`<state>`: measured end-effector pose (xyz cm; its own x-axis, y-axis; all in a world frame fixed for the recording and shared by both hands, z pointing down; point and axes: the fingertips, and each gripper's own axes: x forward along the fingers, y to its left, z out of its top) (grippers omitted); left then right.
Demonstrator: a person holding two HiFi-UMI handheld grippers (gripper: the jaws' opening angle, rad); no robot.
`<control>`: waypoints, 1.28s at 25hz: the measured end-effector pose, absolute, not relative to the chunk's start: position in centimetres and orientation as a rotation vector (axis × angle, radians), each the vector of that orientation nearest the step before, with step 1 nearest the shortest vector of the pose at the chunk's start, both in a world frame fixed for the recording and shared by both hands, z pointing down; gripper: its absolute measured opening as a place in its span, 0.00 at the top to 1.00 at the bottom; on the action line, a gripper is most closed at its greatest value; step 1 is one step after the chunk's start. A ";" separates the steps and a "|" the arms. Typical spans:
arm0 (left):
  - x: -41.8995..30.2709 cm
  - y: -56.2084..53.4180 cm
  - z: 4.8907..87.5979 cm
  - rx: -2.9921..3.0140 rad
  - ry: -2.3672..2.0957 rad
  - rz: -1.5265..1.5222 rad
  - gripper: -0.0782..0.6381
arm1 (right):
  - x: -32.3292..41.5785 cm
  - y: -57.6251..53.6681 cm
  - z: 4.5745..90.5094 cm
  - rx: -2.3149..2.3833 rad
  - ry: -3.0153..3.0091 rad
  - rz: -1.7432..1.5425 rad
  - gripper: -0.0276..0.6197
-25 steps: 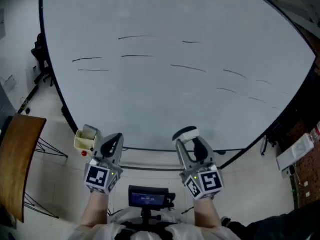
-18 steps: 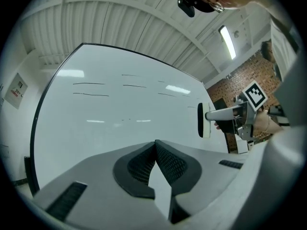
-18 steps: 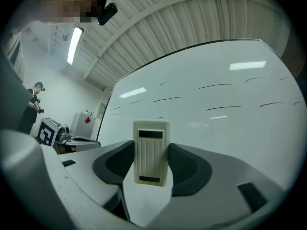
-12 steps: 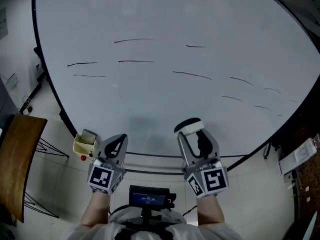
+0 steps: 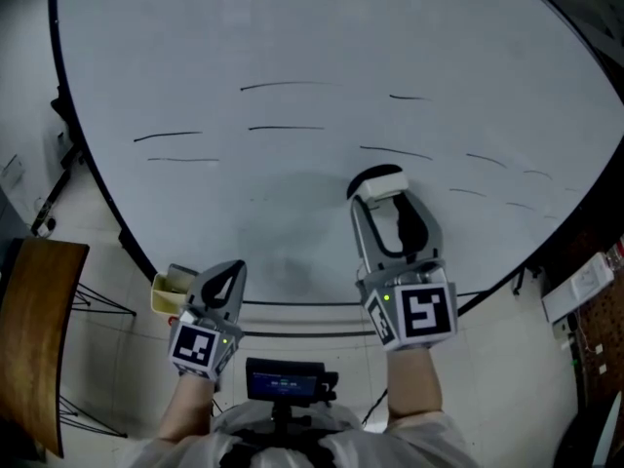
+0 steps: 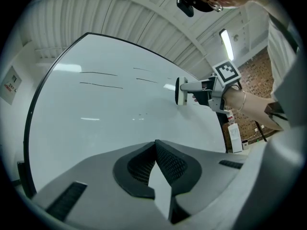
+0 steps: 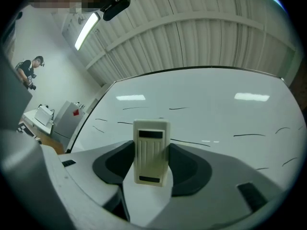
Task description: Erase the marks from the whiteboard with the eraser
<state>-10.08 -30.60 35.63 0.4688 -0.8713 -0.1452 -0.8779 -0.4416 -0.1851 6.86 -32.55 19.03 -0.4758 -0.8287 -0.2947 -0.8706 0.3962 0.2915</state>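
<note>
A: Biggest thing first?
B: Whiteboard (image 5: pixel 292 37) — it fills most of the head view. Thin dark marks (image 5: pixel 285 85) are scattered across its middle band, each running roughly side to side.
A: Grippers?
B: Right gripper (image 5: pixel 380 195) is up over the board's lower middle, clamped on the eraser (image 5: pixel 382 185). The right gripper view shows the eraser pinched between both jaws, long side running along them, pointed at the board. Left gripper (image 5: pixel 232 269) hangs low at the board's bottom edge, jaws closed together on nothing.
A: Eraser against the board?
B: Near its face; contact I can't tell.
A: Which way to the marks?
B: Closest line (image 5: pixel 395 152) sits just above the eraser on the board, a touch right. Others spread up and to both sides, the left-hand group well apart. Right hand is nearer by far and has the tool, so I'd judge the next move is a short push up the board, then sweeps along the lines' length.
A: Anything in the way?
B: Nothing between eraser and marks. Off the board there's a wooden table (image 5: pixel 34 330) beyond its lower left and a small screen (image 5: pixel 286 380) below its bottom edge. A yellow box (image 5: pixel 168 286) sits at that edge — just beside the left gripper.
</note>
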 end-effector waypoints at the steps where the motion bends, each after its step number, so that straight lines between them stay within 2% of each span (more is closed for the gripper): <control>1: -10.4 -30.7 35.7 -2.486 1.507 0.044 0.89 | 6.5 -32.9 18.7 -1.561 2.529 0.634 0.61; 12: -13.3 -31.8 36.0 -2.486 1.521 0.060 0.89 | 4.0 -34.8 16.5 -1.741 2.412 0.819 0.61; 16: -13.3 -32.3 36.0 -2.493 1.506 0.071 0.89 | 3.9 -35.1 16.6 -1.786 2.491 0.776 0.60; 23: -12.5 -33.3 36.4 -2.527 1.475 0.070 0.89 | 3.9 -35.2 16.2 -1.819 2.545 0.890 0.61; 32: -11.6 -33.9 36.6 -2.540 1.465 0.070 0.89 | 9.8 -35.9 16.0 -1.885 2.481 0.721 0.61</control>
